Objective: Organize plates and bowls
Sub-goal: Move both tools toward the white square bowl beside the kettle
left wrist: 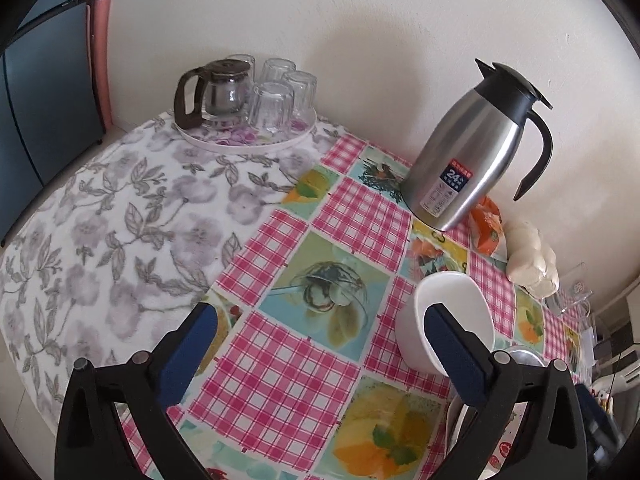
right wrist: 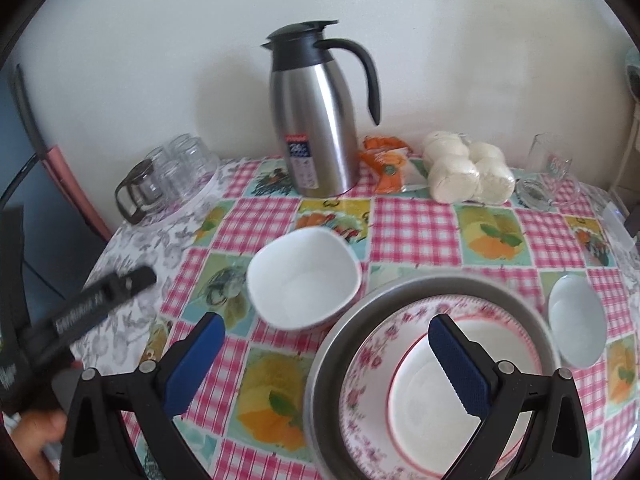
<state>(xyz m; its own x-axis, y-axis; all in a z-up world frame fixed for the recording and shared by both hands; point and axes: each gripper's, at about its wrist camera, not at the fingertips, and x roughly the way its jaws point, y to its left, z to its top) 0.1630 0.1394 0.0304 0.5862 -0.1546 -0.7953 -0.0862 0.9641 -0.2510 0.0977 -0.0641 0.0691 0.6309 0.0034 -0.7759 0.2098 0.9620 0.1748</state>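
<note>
At the near edge of the table (right wrist: 416, 216), the right gripper (right wrist: 326, 354) is seen with its blue pads spread wide and nothing clamped between them; one pad hangs over a stack at the near right of the table. That stack is made up of a grey metal tray (right wrist: 336, 344) holding a floral-rimmed plate (right wrist: 364, 364), in which a plain white plate (right wrist: 424, 396) is nested. Just beside the tray's far left rim, a square white bowl (right wrist: 304, 276) is set upright and empty on the checked tablecloth (right wrist: 412, 220). A small white dish (right wrist: 576, 320) is placed just right of the tray, apart from it. The left gripper (left wrist: 320, 344) is likewise seen with its jaws apart and empty; the square white bowl lies partly behind its right pad in the left wrist view, and no contact can be confirmed. In the right wrist view the left gripper appears as a dark bar over the table's left side, with part of a hand (right wrist: 36, 436) below it. Further back, a steel vacuum jug (right wrist: 316, 120) with a black lid and handle stands near the far edge. To its right, an orange packet (right wrist: 386, 164) and wrapped white buns (right wrist: 468, 172) are noted, then clear glassware (right wrist: 548, 168) toward the far right corner. At the far left corner, a round tray (left wrist: 248, 140) carries a glass teapot (left wrist: 216, 92) and upturned tumblers (left wrist: 280, 96), resting on a floral cloth (left wrist: 120, 216).
</note>
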